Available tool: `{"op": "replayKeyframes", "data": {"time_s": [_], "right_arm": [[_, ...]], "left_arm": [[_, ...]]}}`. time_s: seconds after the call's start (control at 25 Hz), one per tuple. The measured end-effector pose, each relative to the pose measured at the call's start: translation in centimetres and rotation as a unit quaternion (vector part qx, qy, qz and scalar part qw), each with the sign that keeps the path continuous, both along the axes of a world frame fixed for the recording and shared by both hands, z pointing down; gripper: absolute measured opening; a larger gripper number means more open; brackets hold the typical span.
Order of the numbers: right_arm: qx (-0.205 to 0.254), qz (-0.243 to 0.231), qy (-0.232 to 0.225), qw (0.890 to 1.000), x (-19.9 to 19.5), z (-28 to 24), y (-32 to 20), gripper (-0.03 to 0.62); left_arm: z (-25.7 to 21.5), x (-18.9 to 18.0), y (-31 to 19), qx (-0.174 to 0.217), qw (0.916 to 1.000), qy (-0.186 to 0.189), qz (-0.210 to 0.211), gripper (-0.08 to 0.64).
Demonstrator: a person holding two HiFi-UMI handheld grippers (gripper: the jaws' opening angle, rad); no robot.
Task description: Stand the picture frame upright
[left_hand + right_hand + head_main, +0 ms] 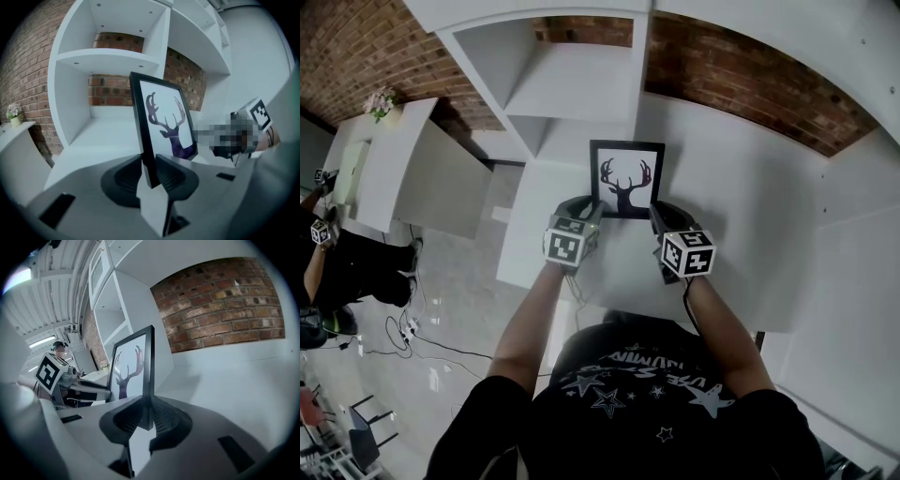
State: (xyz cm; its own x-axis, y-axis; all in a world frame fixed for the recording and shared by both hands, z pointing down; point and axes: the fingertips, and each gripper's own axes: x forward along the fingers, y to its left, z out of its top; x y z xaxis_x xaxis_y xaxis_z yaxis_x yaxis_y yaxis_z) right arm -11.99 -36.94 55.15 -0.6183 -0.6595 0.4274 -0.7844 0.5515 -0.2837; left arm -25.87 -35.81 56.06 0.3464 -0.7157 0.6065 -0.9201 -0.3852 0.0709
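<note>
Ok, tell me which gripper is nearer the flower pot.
Left. The left gripper clamps the picture frame's left edge, toward the flower pot; right gripper clamps the far edge.

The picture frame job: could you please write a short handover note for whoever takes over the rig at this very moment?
Left gripper: shut on the picture frame's left edge.
Right gripper: shut on its right edge.
Frame: held near upright at the white table, in front of the shelf unit.
Done: frame is near upright, both grips on.
Left: probably settle it on the table, check that it stands alone, then open both grippers and back off.
</note>
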Motion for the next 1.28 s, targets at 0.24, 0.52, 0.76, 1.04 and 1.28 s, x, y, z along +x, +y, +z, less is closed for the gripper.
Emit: {"op": "replayKeyframes", "data": {"time_s": [0.24, 0.52, 0.76, 1.04, 1.28], "right_arm": [[-0.009, -0.008, 0.005, 1.000, -0.6, 1.3, -1.6, 0.054], [-0.008, -0.009, -0.001, 1.000, -1.2, 1.4, -3.7, 0.054], [-0.001, -0.009, 0.001, 1.000, -1.5, 1.4, -5.0, 0.055], [-0.009, -0.014, 0.013, 1.000, -1.8, 2.0, -5.7, 0.055], [-0.013, -0.014, 0.018, 1.000, -2.1, 2.3, -5.8, 0.055]], "left_arm": [[1.3, -0.3, -2.0, -0.003, 0.9999, 0.002, -0.012, 0.098], [1.7, -0.8, -4.3, 0.003, 0.9998, -0.003, -0.020, 0.097], [1.7, -1.3, -6.4, 0.010, 0.9995, -0.016, -0.027, 0.097], [2.5, -1.2, -7.5, 0.004, 0.9995, -0.014, -0.028, 0.097], [2.6, -1.4, -7.9, 0.010, 0.9995, -0.015, -0.026, 0.098]]}}
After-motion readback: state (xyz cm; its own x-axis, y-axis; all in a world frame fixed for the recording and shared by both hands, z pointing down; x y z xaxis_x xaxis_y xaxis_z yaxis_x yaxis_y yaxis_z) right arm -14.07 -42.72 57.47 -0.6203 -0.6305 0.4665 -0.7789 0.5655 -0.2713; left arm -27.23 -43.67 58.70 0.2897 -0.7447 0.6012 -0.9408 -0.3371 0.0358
